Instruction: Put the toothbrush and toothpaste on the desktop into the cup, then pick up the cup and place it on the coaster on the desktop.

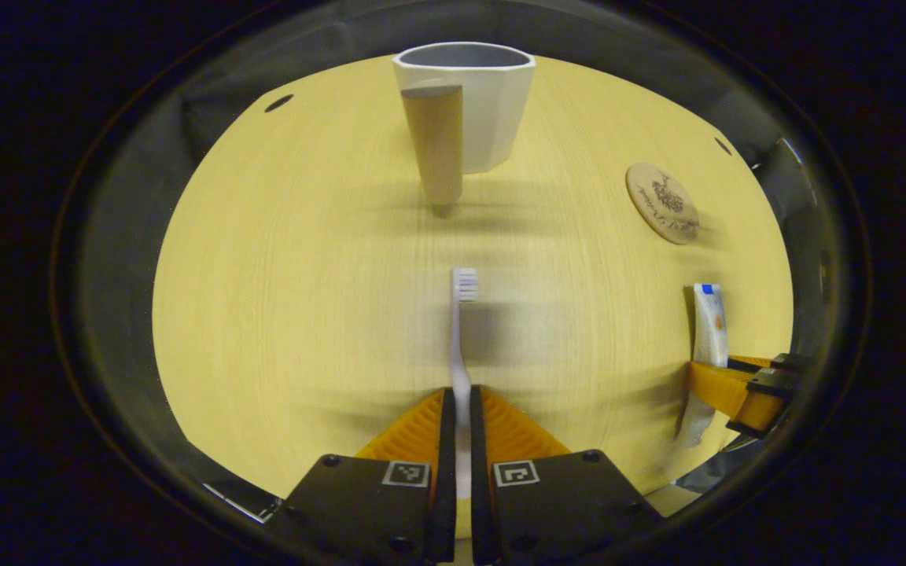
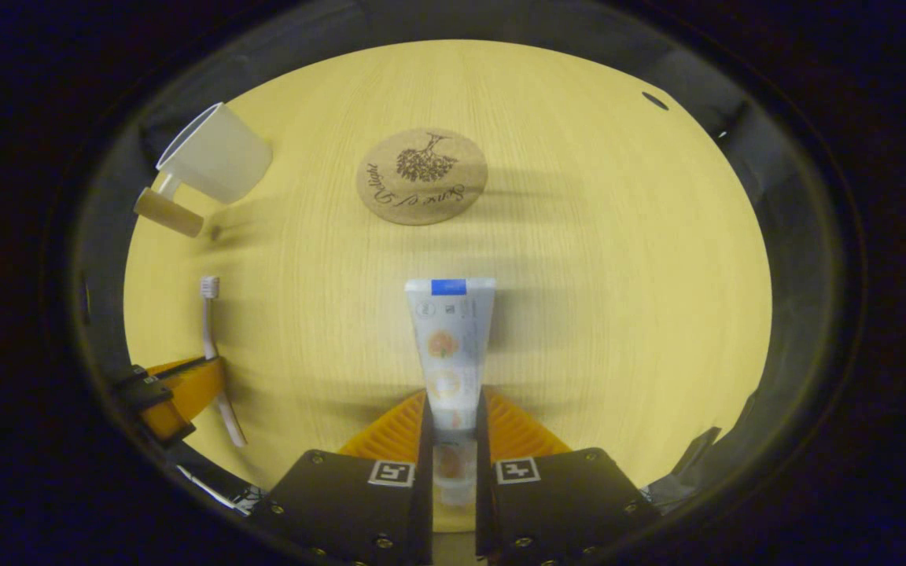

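In the left gripper view, my left gripper [image 1: 459,413] is shut on the handle of a white toothbrush [image 1: 461,338], whose bristles point away toward a white cup [image 1: 492,102] with a wooden handle [image 1: 436,149] at the far side of the desktop. In the right gripper view, my right gripper [image 2: 453,417] is shut on a white toothpaste tube [image 2: 449,346], its flat end facing the round cork coaster [image 2: 421,177]. The cup [image 2: 217,153] stands at far left there. Each gripper also appears at the edge of the other view, the right [image 1: 736,389] and the left [image 2: 178,389].
The yellow wooden desktop [image 1: 303,299] is round-looking with a dark rim. The coaster [image 1: 661,203] lies to the right of the cup in the left gripper view. Small dark holes [image 1: 278,102] mark the desktop's far corners. Bare wood lies between toothbrush and cup.
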